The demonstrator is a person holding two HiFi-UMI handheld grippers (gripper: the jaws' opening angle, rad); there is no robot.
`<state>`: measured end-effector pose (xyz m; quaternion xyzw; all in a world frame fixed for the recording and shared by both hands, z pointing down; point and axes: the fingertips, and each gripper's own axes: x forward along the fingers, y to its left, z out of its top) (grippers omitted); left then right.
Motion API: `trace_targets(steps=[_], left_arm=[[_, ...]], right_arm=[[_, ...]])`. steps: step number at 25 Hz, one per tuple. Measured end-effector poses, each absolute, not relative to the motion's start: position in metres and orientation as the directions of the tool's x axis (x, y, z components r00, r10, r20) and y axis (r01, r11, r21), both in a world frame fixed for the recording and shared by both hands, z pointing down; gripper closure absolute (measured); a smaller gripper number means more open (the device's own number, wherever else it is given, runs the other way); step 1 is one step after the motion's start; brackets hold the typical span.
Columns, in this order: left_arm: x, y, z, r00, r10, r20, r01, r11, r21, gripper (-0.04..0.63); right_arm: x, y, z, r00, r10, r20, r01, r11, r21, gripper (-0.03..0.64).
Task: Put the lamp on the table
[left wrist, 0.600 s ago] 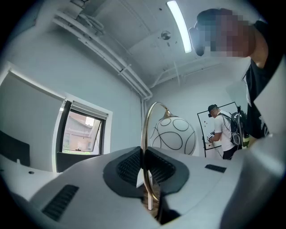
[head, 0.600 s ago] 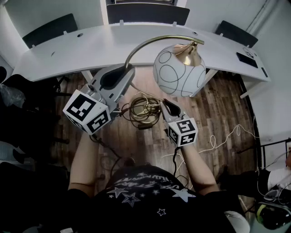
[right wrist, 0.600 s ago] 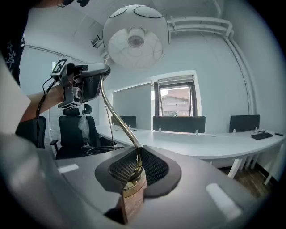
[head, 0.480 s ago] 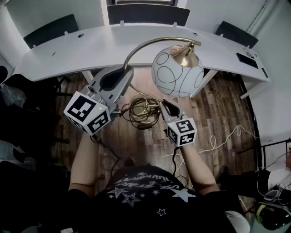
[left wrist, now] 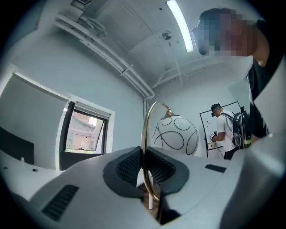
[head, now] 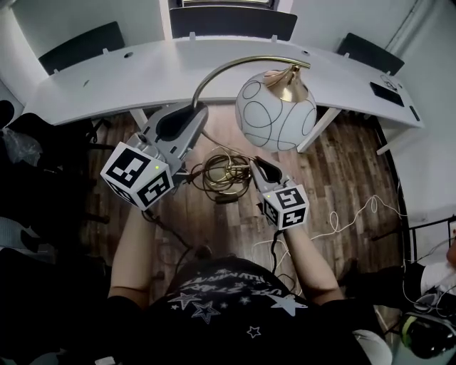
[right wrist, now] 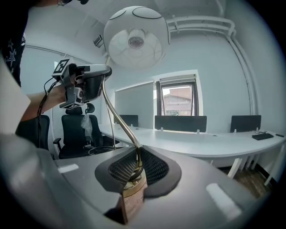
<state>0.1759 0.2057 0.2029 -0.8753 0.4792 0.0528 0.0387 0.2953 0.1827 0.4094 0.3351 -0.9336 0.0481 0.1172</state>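
Observation:
The lamp has a white glass globe (head: 276, 110) with black rings, hung from a curved brass arm (head: 235, 65). It is held in the air in front of the white table (head: 128, 78), above the wooden floor. My left gripper (head: 194, 117) is shut on the brass arm (left wrist: 144, 134), with the globe (left wrist: 175, 134) beyond it. Lower down, my right gripper (head: 255, 162) is shut on the stem just above the brass base (right wrist: 132, 185). The lamp's cord (head: 214, 175) is coiled round the base. In the right gripper view the globe (right wrist: 136, 38) hangs overhead and the left gripper (right wrist: 91, 78) clamps the arm.
Dark chairs (head: 231, 21) stand behind the long curved table. A black flat thing (head: 387, 93) lies at its right end. White cables (head: 356, 214) trail over the floor at right. A black office chair (right wrist: 76, 129) stands at left; a person (left wrist: 225, 129) stands in the background.
The lamp globe has drifted slightly left and toward the table. Both grippers keep their hold and have barely moved.

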Motion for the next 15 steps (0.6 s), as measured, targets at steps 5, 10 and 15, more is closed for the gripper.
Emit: trace_targets(steps=[5, 10, 15], left_arm=[[0.165, 0.212, 0.199, 0.534, -0.834, -0.139, -0.844, -0.536, -0.021, 0.558], [0.153, 0.22, 0.197, 0.547, -0.824, -0.148, -0.835, -0.55, -0.026, 0.558], [0.137, 0.225, 0.195, 0.567, -0.804, -0.18, -0.82, -0.572, -0.025, 0.558]], right_arm=[[0.285, 0.186, 0.405, -0.74, -0.629, 0.238, -0.651, 0.759, -0.016, 0.575], [0.273, 0.191, 0.403, -0.735, -0.635, 0.237, -0.656, 0.755, -0.015, 0.575], [0.257, 0.197, 0.401, -0.721, -0.654, 0.228, -0.674, 0.739, -0.009, 0.575]])
